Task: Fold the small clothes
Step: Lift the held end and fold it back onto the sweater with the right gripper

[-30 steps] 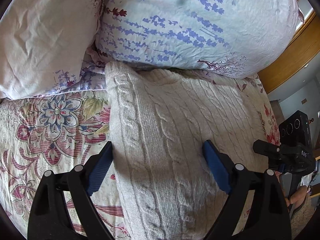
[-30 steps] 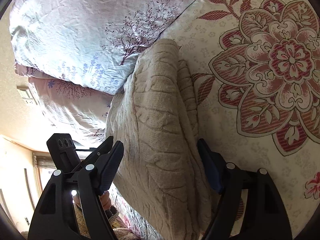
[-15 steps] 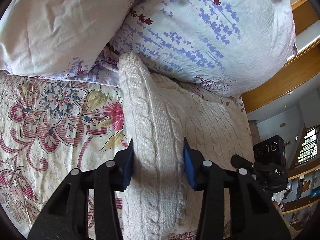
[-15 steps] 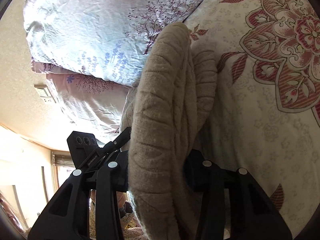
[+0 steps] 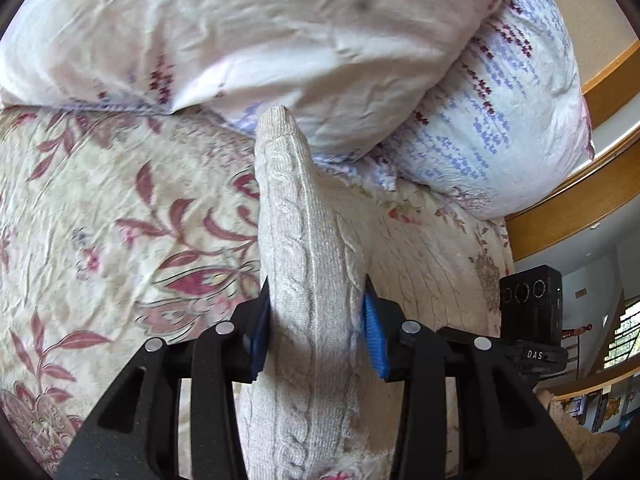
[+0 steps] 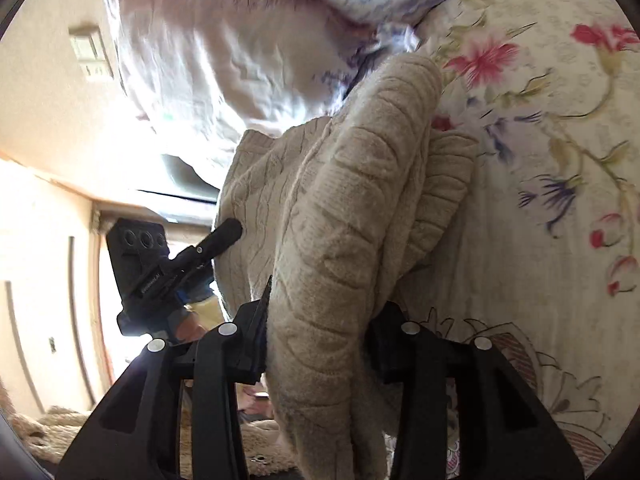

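Observation:
A cream cable-knit sweater lies folded on a floral bedspread, its far end against the pillows. My left gripper is shut on one edge of the sweater, which bunches up between the blue pads. My right gripper is shut on the opposite edge of the sweater and holds it raised off the bedspread. Each gripper shows in the other's view: the right one in the left wrist view, the left one in the right wrist view.
Two floral pillows lie at the head of the bed, just beyond the sweater. A wooden headboard curves at the right. A wall with a switch plate and a fluffy rug show beside the bed.
Both grippers have closed on the sweater's edges and lifted them. The sweater has gone from lying flat to being pinched into raised ridges, and both views have tilted.

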Motion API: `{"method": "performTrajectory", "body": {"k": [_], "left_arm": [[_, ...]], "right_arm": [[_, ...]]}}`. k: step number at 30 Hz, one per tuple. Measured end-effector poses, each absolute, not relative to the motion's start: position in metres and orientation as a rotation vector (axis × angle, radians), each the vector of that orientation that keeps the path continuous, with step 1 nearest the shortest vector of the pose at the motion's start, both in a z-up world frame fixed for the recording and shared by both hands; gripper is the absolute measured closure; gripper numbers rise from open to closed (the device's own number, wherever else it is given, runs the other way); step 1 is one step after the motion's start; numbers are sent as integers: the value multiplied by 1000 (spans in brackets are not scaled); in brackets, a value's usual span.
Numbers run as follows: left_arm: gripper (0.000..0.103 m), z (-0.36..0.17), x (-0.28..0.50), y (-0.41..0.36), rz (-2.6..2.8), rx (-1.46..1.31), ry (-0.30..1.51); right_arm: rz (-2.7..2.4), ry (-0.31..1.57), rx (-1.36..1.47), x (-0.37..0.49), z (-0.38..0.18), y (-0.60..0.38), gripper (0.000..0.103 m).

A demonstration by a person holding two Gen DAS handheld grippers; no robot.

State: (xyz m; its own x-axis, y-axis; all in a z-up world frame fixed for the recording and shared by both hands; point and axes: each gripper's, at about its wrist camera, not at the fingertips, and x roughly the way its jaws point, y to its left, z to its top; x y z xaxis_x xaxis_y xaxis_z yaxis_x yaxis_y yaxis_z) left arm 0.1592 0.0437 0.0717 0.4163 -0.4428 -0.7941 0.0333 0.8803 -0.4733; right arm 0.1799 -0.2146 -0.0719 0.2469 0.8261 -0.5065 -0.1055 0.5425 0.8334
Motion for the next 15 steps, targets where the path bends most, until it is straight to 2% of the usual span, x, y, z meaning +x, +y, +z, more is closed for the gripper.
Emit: {"method": "performTrajectory", "body": {"k": [2, 4, 6, 7, 12, 15], "left_arm": [[57, 57, 154, 57, -279, -455, 1107], [45, 53, 153, 59, -255, -465, 1084], [37, 54, 153, 53, -216, -443, 1072], [31, 57, 153, 49, -197, -425, 1061], [14, 89, 140, 39, -110, -272, 940], [2, 109, 130, 22, -122, -153, 856]], "right_arm": [[701, 1162, 774, 185, -77, -210, 61], [677, 1185, 769, 187, -79, -207, 57], [643, 1196, 719, 186, -72, -206, 47], [626, 1190, 709, 182, -66, -209, 47], [506, 1043, 810, 191, -44, -251, 45], [473, 1025, 878, 215, -44, -264, 45]]}}
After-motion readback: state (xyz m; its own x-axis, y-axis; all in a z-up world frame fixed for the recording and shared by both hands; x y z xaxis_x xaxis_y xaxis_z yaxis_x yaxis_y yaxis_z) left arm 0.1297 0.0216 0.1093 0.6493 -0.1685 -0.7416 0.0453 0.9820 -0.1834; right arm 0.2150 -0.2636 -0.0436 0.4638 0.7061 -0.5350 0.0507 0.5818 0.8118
